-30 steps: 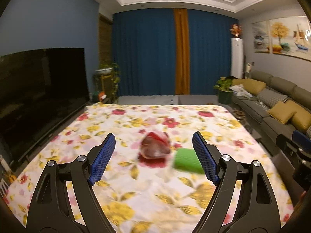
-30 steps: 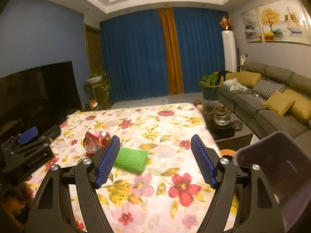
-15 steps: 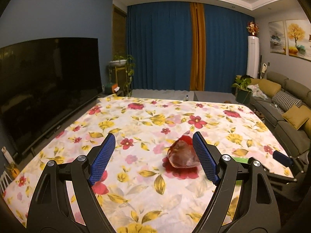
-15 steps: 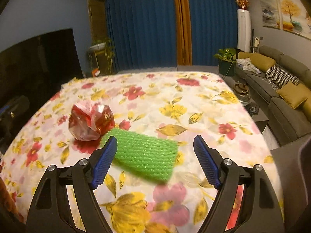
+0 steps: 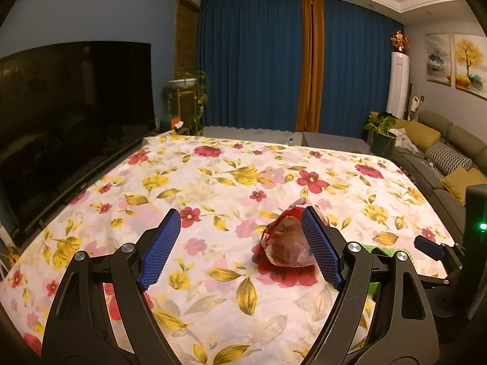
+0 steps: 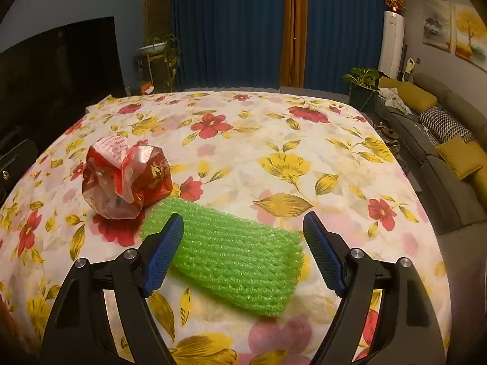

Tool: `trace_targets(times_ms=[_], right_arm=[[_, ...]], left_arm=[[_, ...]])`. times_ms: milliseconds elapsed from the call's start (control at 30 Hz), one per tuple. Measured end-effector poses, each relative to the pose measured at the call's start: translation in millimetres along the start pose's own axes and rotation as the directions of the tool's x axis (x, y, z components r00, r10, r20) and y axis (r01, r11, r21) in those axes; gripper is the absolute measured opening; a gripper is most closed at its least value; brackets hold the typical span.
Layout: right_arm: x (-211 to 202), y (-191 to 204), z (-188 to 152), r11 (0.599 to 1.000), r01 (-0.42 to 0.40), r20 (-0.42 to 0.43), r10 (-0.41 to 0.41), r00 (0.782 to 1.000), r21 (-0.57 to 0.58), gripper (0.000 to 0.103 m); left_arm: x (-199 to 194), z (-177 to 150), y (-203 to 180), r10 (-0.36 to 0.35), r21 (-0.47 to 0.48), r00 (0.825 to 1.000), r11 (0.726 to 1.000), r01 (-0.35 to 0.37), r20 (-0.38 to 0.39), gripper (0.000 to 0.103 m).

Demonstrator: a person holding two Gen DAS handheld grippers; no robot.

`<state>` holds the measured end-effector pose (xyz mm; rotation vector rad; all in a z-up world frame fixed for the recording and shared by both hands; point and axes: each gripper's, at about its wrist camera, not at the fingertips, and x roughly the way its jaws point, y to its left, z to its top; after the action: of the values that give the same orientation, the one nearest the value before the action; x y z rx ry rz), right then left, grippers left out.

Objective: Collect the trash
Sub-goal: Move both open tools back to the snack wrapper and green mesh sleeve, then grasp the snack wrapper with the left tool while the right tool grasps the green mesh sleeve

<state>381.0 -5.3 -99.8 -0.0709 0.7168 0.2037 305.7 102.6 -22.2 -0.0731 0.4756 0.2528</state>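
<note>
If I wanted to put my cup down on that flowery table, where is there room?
Most of the floral tablecloth is bare: the far half toward the blue curtains, and the sofa side. The near corner is crowded, where the crumpled red bag and green foam net lie side by side.

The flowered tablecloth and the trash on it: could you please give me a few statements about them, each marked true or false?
1. The crumpled red plastic bag lies on the flowered tablecloth. True.
2. The green foam net sleeve stands upright. False: it lies flat on the cloth.
3. The right gripper is open, with the sleeve between its fingers in that view. True.
4. The left gripper is shut on the bag. False: it is open, and the bag lies loose by one finger.
5. The bag lies on top of the sleeve. False: it lies beside it.
</note>
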Motion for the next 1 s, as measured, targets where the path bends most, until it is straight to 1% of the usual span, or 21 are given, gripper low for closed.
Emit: trace_targets(times_ms=[100,167,200,267,333,367,467,500,567,633,667,800,900,967,1000], right_arm=[[9,2,0,1.000,-0.013,-0.045,0.012,0.999,-0.010,0.079],[14,1,0,0.999,-0.035,-0.070,0.034,0.997,-0.007,0.070],[16,0,0,0.999,-0.043,-0.084,0.043,0.996,-0.004,0.068],[21,-2,-1,0.998,-0.060,-0.112,0.060,0.992,0.007,0.058],[26,-3,-2,0.996,-0.081,-0.140,0.084,0.987,0.022,0.052],[25,-5,-2,0.996,-0.089,-0.139,0.092,0.986,0.031,0.044],[23,-6,-5,0.993,-0.117,-0.135,0.120,0.984,0.034,0.029],[22,-6,-5,0.992,-0.124,-0.133,0.128,0.983,0.033,0.027],[18,-7,-7,0.989,-0.145,-0.126,0.148,0.981,0.034,0.018],[14,-10,-8,0.987,-0.158,-0.117,0.162,0.980,0.041,0.015],[11,-12,-10,0.985,-0.165,-0.111,0.169,0.979,0.047,0.000],[-3,-19,-14,0.986,-0.158,-0.081,0.161,0.984,0.048,0.000],[-14,-26,-16,0.984,-0.168,-0.055,0.171,0.984,0.053,0.000],[-22,-30,-15,0.980,-0.190,-0.028,0.192,0.981,0.068,0.000],[-24,-31,-15,0.978,-0.196,-0.022,0.197,0.980,0.067,0.001]], left_arm=[[5,-1,-2,0.000,0.008,1.000,1.000,0.000,-0.007,0.080],[8,-1,-3,-0.010,0.006,1.000,1.000,0.010,-0.018,0.080],[10,-2,-3,-0.016,0.002,1.000,1.000,0.016,-0.025,0.080],[13,-2,-4,-0.022,0.000,0.999,1.000,0.022,-0.035,0.080],[16,-3,-6,-0.027,0.002,0.999,1.000,0.027,-0.045,0.080],[18,-3,-7,-0.029,0.003,0.998,1.000,0.029,-0.049,0.080],[23,-4,-11,-0.046,0.002,0.997,0.999,0.046,-0.066,0.080],[25,-4,-12,-0.052,0.001,0.996,0.999,0.053,-0.071,0.080],[29,-4,-17,-0.070,0.003,0.994,0.998,0.070,-0.080,0.080],[33,-4,-24,-0.085,0.010,0.992,0.996,0.086,-0.090,0.080],[36,-3,-27,-0.089,0.014,0.991,0.996,0.091,-0.096,0.080],[51,-4,-36,-0.108,0.006,0.986,0.994,0.110,-0.125,0.080],[63,-6,-41,-0.134,-0.004,0.978,0.991,0.135,-0.159,0.079],[69,-8,-43,-0.153,-0.013,0.972,0.988,0.153,-0.181,0.070],[73,-9,-44,-0.160,-0.011,0.967,0.987,0.161,-0.196,0.062]])
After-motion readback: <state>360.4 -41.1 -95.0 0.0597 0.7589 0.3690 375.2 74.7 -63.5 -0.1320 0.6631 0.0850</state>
